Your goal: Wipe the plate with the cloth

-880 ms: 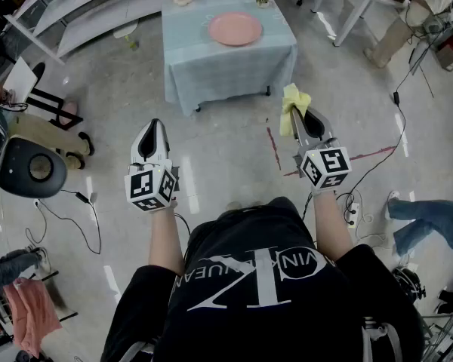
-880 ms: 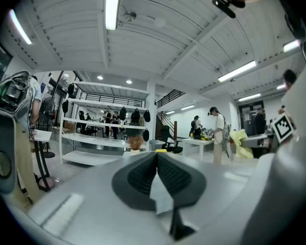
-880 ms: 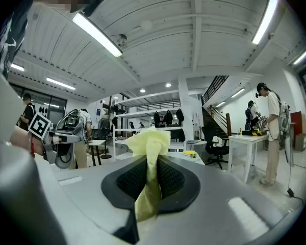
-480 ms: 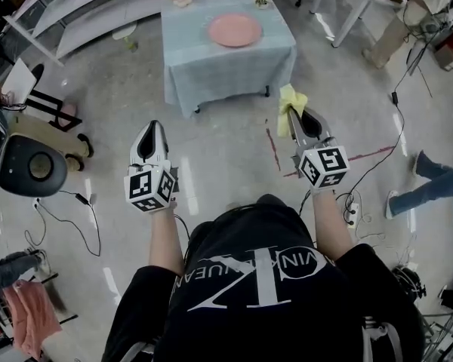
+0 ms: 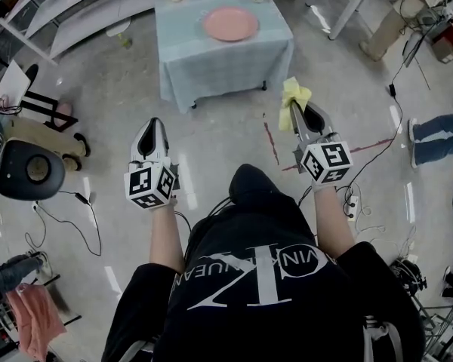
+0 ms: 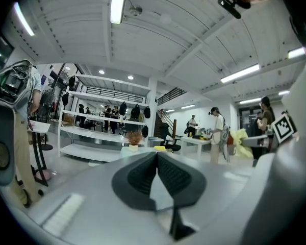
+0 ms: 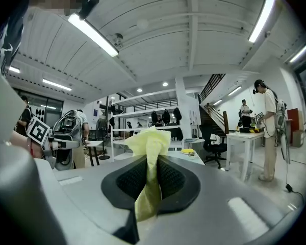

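Well ahead of the person, a round pink plate (image 5: 230,23) is lying on the counter (image 5: 211,70) draped in pale blue fabric, apart from both tools. The right hand-held gripper (image 5: 297,108) is pinching a crumpled yellow cloth (image 5: 293,95) between its jaws, with the fabric poking out past the tips above the grey floor (image 5: 226,138). The left hand-held gripper (image 5: 152,124) is hovering off to the side, its jaws pressed together at the tips with nothing between them.

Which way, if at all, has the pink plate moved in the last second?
No. The pink plate sits on the same spot of the blue-clothed table, towards its right side. Only the head view itself has shifted slightly.
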Motion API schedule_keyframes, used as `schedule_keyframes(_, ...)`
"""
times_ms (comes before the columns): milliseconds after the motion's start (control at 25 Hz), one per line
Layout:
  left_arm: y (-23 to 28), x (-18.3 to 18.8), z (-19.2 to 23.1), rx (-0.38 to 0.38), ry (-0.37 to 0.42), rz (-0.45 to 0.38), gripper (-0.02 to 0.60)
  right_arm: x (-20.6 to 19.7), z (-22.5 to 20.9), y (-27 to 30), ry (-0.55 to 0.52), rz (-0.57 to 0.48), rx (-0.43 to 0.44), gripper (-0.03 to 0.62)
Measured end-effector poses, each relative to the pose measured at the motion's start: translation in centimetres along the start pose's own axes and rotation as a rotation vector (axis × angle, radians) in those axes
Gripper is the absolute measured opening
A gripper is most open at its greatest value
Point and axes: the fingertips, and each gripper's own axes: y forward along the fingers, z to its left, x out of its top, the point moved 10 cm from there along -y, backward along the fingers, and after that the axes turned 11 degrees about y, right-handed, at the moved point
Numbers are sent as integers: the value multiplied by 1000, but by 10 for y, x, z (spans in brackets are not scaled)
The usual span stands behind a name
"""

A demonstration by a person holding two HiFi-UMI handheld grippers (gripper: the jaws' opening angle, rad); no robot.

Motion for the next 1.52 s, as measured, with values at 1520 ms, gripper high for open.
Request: schedule_keyframes(1520,361,-11,35,-14,-43,176,0,13,-170,338,81,191,89,41)
